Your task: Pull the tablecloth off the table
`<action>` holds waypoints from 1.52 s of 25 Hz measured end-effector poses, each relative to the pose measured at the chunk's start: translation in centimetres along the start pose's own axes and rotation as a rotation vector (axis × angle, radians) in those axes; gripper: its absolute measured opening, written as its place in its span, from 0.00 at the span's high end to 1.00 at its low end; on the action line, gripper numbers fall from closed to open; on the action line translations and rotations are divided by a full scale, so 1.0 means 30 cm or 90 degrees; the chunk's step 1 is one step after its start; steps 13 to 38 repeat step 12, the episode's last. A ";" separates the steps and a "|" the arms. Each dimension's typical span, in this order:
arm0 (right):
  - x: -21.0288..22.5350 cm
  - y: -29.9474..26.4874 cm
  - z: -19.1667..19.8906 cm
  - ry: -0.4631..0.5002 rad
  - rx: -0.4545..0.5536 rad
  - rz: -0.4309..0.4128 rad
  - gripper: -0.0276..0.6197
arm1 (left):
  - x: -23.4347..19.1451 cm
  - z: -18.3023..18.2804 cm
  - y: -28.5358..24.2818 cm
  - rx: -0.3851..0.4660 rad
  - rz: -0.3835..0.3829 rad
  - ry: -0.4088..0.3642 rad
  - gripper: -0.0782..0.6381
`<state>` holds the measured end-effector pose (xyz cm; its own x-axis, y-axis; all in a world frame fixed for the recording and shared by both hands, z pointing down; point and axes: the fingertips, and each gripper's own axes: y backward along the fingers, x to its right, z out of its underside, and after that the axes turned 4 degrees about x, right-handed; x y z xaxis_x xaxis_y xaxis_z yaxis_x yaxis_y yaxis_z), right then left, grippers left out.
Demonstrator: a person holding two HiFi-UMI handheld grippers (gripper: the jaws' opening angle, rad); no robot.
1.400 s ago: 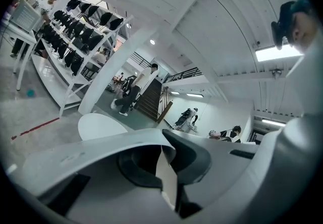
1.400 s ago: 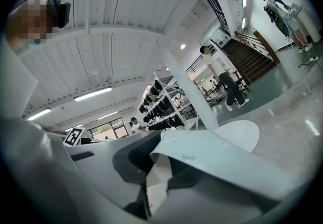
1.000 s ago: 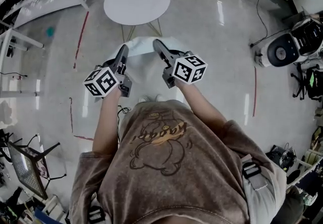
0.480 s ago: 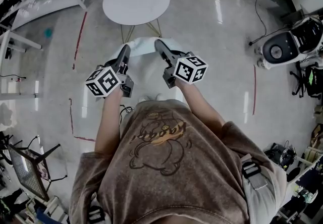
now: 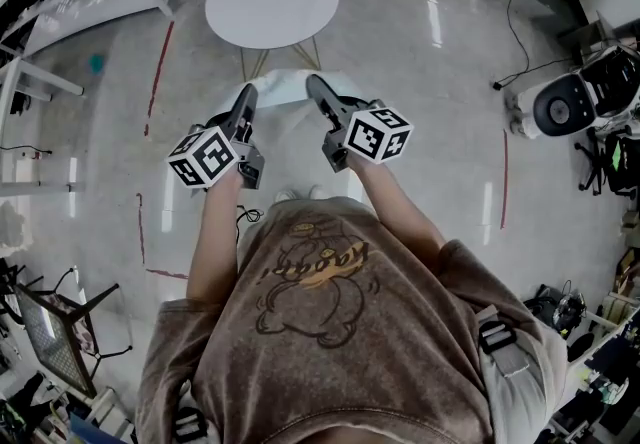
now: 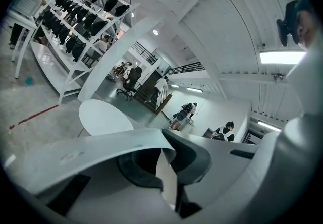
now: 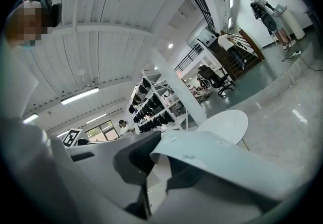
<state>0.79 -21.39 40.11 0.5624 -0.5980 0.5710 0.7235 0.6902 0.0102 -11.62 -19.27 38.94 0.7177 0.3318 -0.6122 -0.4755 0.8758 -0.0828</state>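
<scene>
The white tablecloth (image 5: 284,89) hangs off the table, stretched between my two grippers in front of the person's chest. My left gripper (image 5: 246,94) is shut on its left edge and my right gripper (image 5: 313,85) on its right edge. In the left gripper view the cloth (image 6: 96,155) drapes over the jaws, and a strip of it is pinched at the left gripper (image 6: 168,170). The right gripper view shows the cloth (image 7: 227,160) folded over the right gripper (image 7: 154,180). The round white table (image 5: 272,0) stands bare just beyond the cloth.
The table shows again as a table (image 6: 103,116) and a table (image 7: 224,124) in the gripper views. Racks of dark items (image 6: 75,16) line the left side. A white machine (image 5: 565,102) with cables stands right. Red tape lines (image 5: 160,62) mark the glossy floor. A chair (image 5: 60,332) sits lower left.
The left gripper has drifted slightly to the left. The cloth stays held between both grippers in about the same place.
</scene>
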 end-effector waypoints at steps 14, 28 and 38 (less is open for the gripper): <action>0.004 0.007 -0.021 -0.002 -0.002 0.004 0.90 | 0.020 -0.004 -0.008 -0.001 0.003 0.018 0.86; 0.004 0.007 -0.021 -0.002 -0.002 0.004 0.90 | 0.020 -0.004 -0.008 -0.001 0.003 0.018 0.86; 0.004 0.007 -0.021 -0.002 -0.002 0.004 0.90 | 0.020 -0.004 -0.008 -0.001 0.003 0.018 0.86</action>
